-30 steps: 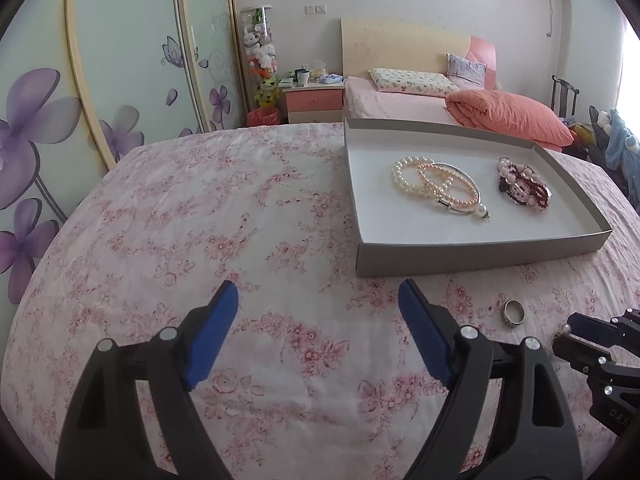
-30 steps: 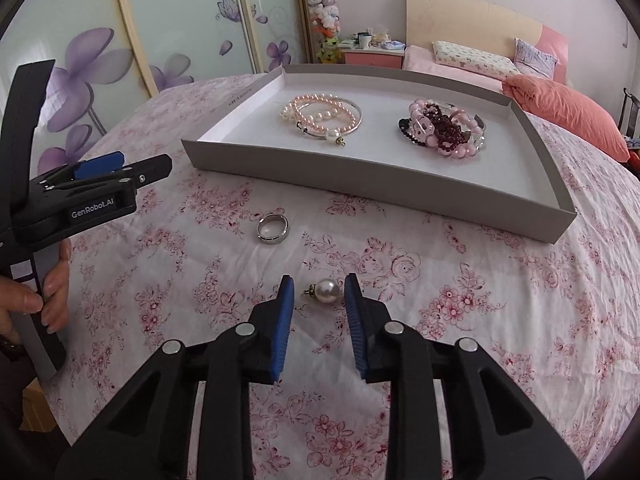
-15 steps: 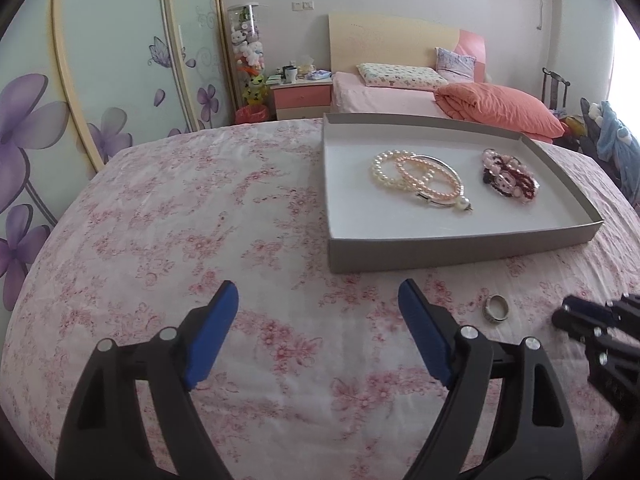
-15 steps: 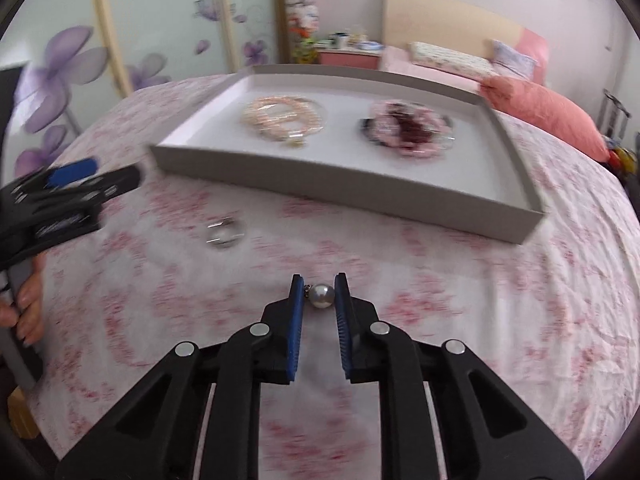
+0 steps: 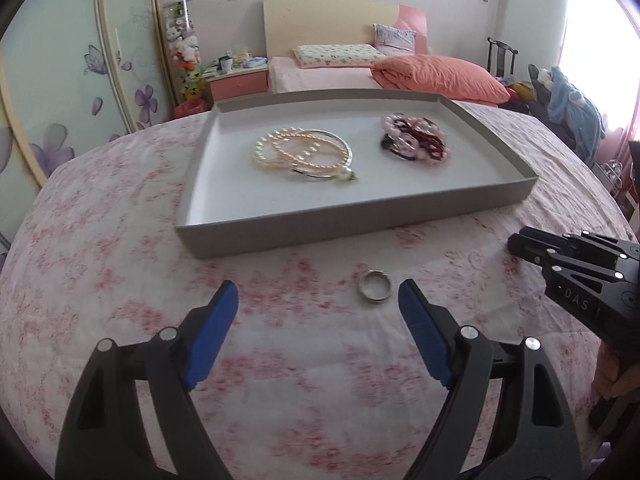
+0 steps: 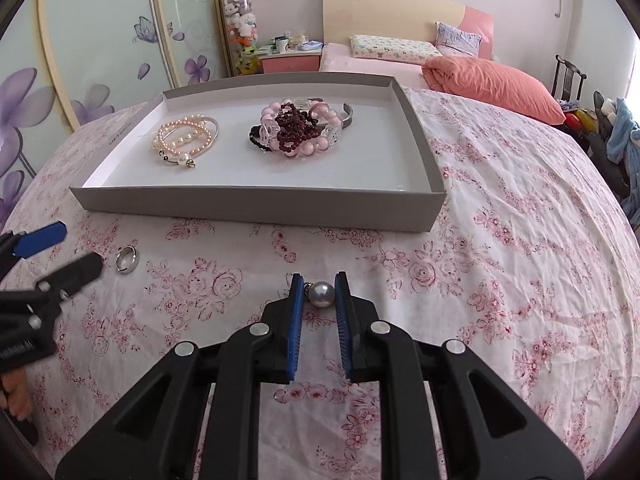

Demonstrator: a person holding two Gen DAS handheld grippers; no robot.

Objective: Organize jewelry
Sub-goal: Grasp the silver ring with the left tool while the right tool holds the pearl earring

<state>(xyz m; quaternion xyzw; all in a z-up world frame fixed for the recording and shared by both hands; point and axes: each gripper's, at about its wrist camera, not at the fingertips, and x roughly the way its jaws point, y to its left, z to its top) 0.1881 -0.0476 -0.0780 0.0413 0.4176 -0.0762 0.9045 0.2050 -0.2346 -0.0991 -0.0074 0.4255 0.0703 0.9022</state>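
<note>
A round bed (image 6: 500, 208) in crinkled floral cotton carries a shallow grey cardboard tray (image 6: 256, 200) — straight-walled, with wide bare cloth on its near side. Inside lie a coil of pale pearl bracelets (image 6: 186, 138) and, apart from it, a heap of pink and garnet beads (image 6: 298, 128). The left gripper (image 5: 318, 308) hangs spread wide just over the cloth; a plain metal ring (image 5: 375, 286) sits flat near its right blade. The right gripper (image 6: 320, 292) has just been closing and now pinches a smooth round pearl pendant (image 6: 323, 294) between ribbed blue pads, short of the tray's front wall.
</note>
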